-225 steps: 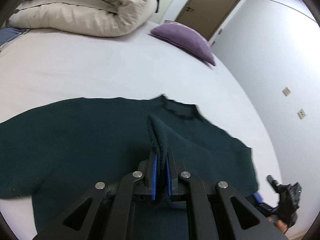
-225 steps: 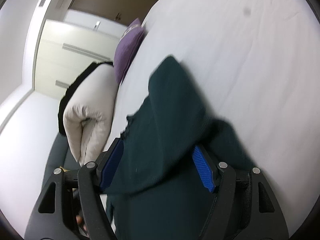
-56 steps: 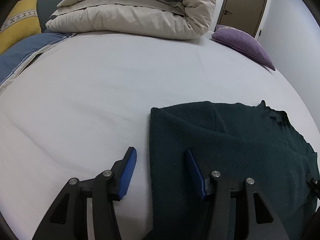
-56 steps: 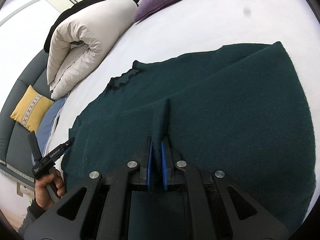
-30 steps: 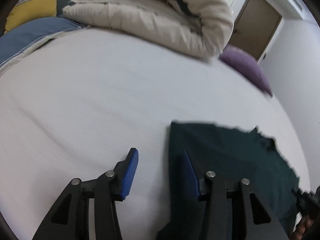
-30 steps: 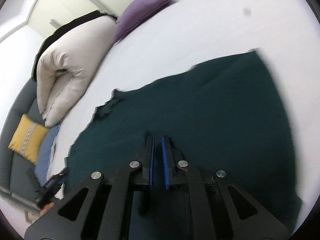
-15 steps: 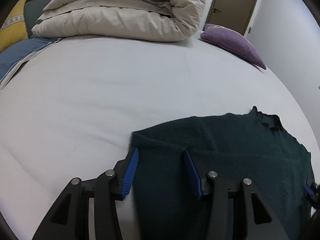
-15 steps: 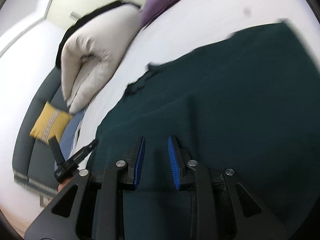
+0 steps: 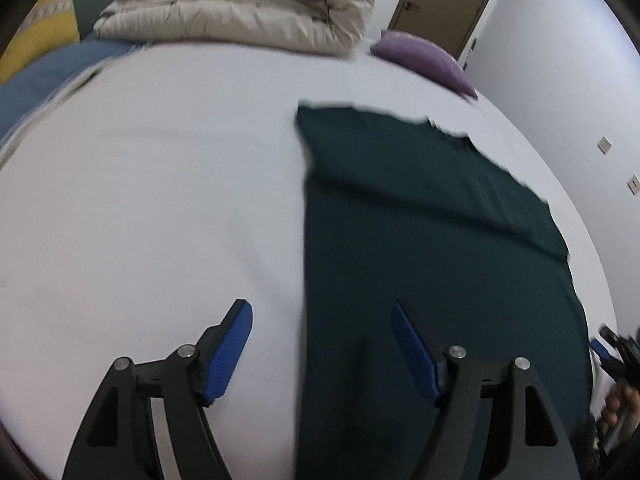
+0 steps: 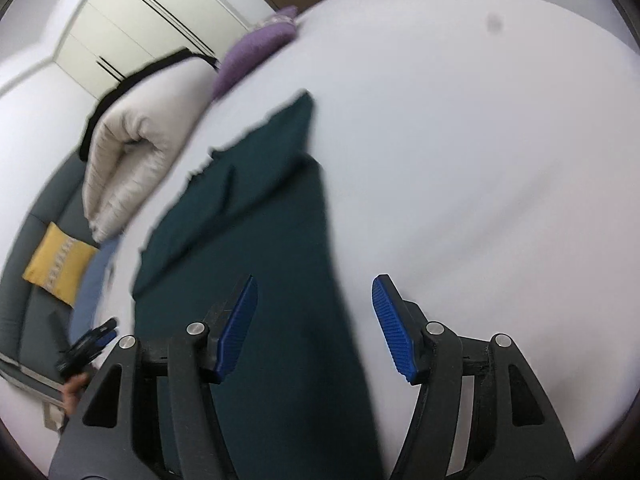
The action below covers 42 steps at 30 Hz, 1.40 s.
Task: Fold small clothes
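A dark green knitted sweater (image 9: 420, 240) lies flat on the white bed (image 9: 160, 200), its sleeves folded in over the body. My left gripper (image 9: 322, 344) is open and empty, straddling the sweater's left edge near the hem. In the right wrist view the sweater (image 10: 272, 260) runs away from me. My right gripper (image 10: 314, 324) is open and empty over the sweater's right edge. Both views are motion-blurred. Each gripper shows small in the other's view: the right gripper (image 9: 616, 354) at the right edge and the left gripper (image 10: 86, 346) at the lower left.
A rolled beige duvet (image 9: 248, 4) and a purple pillow (image 9: 424, 60) lie at the far side of the bed. A yellow cushion (image 10: 60, 264) sits on a grey sofa (image 10: 24, 280) to the left. A wall (image 9: 580, 60) stands close on the right.
My right gripper has opened and let go of the sweater, then shifted to its right edge. My left gripper, open throughout, has pulled back toward the hem at the left edge.
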Each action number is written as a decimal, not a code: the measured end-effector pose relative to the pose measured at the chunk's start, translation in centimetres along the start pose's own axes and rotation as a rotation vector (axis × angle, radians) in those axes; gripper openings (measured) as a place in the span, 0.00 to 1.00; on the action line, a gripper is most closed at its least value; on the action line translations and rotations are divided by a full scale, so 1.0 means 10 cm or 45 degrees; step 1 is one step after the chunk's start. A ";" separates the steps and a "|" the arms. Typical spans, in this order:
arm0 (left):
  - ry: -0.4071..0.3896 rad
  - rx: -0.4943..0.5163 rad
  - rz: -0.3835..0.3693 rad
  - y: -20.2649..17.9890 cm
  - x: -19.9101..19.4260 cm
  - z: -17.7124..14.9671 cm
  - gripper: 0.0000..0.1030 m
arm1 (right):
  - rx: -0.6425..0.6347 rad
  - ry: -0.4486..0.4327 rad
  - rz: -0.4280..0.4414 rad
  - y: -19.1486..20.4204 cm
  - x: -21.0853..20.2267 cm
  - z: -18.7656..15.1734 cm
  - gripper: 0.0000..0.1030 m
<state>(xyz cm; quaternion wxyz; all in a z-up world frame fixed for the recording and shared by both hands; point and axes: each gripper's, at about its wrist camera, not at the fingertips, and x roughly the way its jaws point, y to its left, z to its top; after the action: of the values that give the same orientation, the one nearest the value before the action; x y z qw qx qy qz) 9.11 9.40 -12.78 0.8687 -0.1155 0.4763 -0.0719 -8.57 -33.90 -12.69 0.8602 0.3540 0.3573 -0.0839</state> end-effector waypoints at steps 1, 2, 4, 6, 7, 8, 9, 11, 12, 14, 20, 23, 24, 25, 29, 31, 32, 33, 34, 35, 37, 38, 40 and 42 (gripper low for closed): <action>0.031 -0.016 0.005 0.03 -0.04 -0.15 0.72 | 0.013 0.009 0.002 -0.09 -0.05 -0.06 0.57; 0.041 -0.029 -0.003 0.05 -0.08 -0.25 0.72 | 0.034 0.017 0.005 -0.16 -0.09 -0.13 0.57; 0.058 -0.060 -0.021 0.10 -0.16 -0.45 0.72 | 0.044 0.012 0.002 -0.23 -0.14 -0.28 0.57; 0.059 -0.063 -0.023 0.10 -0.22 -0.59 0.73 | 0.016 0.008 -0.010 -0.24 -0.24 -0.39 0.57; 0.064 -0.065 -0.026 0.11 -0.24 -0.62 0.73 | 0.010 0.014 -0.011 -0.25 -0.24 -0.42 0.57; 0.067 -0.068 -0.027 0.11 -0.28 -0.69 0.73 | 0.003 0.021 -0.008 -0.26 -0.27 -0.46 0.57; 0.071 -0.073 -0.033 0.11 -0.31 -0.72 0.73 | 0.000 0.028 0.001 -0.27 -0.30 -0.51 0.57; 0.089 -0.091 -0.068 0.13 -0.36 -0.78 0.74 | 0.002 0.046 0.025 -0.28 -0.33 -0.59 0.57; 0.102 -0.101 -0.090 0.15 -0.37 -0.81 0.74 | -0.002 0.053 0.036 -0.32 -0.39 -0.64 0.57; 0.120 -0.128 -0.139 0.20 -0.39 -0.84 0.74 | -0.006 0.072 0.059 -0.33 -0.44 -0.69 0.57; 0.207 -0.092 -0.219 0.20 -0.47 -0.97 0.73 | -0.011 0.182 0.141 -0.35 -0.52 -0.86 0.57; 0.252 -0.063 -0.242 0.19 -0.51 -1.04 0.72 | 0.000 0.224 0.163 -0.36 -0.57 -0.92 0.57; 0.258 -0.067 -0.249 0.19 -0.52 -1.06 0.69 | 0.009 0.239 0.175 -0.38 -0.59 -0.95 0.57; 0.265 -0.075 -0.255 0.21 -0.53 -1.06 0.66 | 0.012 0.250 0.181 -0.38 -0.59 -0.96 0.57; 0.308 -0.141 -0.290 0.30 -0.54 -1.08 0.53 | 0.020 0.287 0.185 -0.39 -0.61 -1.01 0.57; 0.339 -0.165 -0.318 0.31 -0.53 -1.10 0.52 | 0.024 0.298 0.186 -0.39 -0.61 -1.01 0.57; 0.358 -0.168 -0.332 0.30 -0.53 -1.11 0.52 | 0.026 0.305 0.186 -0.39 -0.61 -1.01 0.57; 0.372 -0.166 -0.340 0.29 -0.53 -1.13 0.52 | 0.028 0.312 0.186 -0.39 -0.61 -1.01 0.57; 0.380 -0.164 -0.342 0.29 -0.53 -1.14 0.52 | 0.030 0.320 0.188 -0.40 -0.60 -0.99 0.57; 0.386 -0.159 -0.344 0.27 -0.53 -1.15 0.52 | 0.033 0.328 0.190 -0.40 -0.60 -0.99 0.57; 0.389 -0.158 -0.350 0.27 -0.52 -1.16 0.52 | 0.040 0.337 0.192 -0.42 -0.62 -1.00 0.57; 0.389 -0.173 -0.361 0.27 -0.51 -1.16 0.52 | 0.043 0.342 0.194 -0.43 -0.62 -0.99 0.57; 0.393 -0.187 -0.354 0.30 -0.50 -1.16 0.38 | 0.049 0.349 0.193 -0.46 -0.64 -1.00 0.57; 0.405 -0.194 -0.343 0.33 -0.49 -1.16 0.18 | 0.054 0.358 0.189 -0.49 -0.66 -1.01 0.57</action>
<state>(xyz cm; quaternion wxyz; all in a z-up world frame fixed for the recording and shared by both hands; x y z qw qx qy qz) -3.29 12.15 -15.74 0.7539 -0.2306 0.5917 -0.1685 -20.94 -31.47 -15.93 0.7978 0.4058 0.4453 0.0227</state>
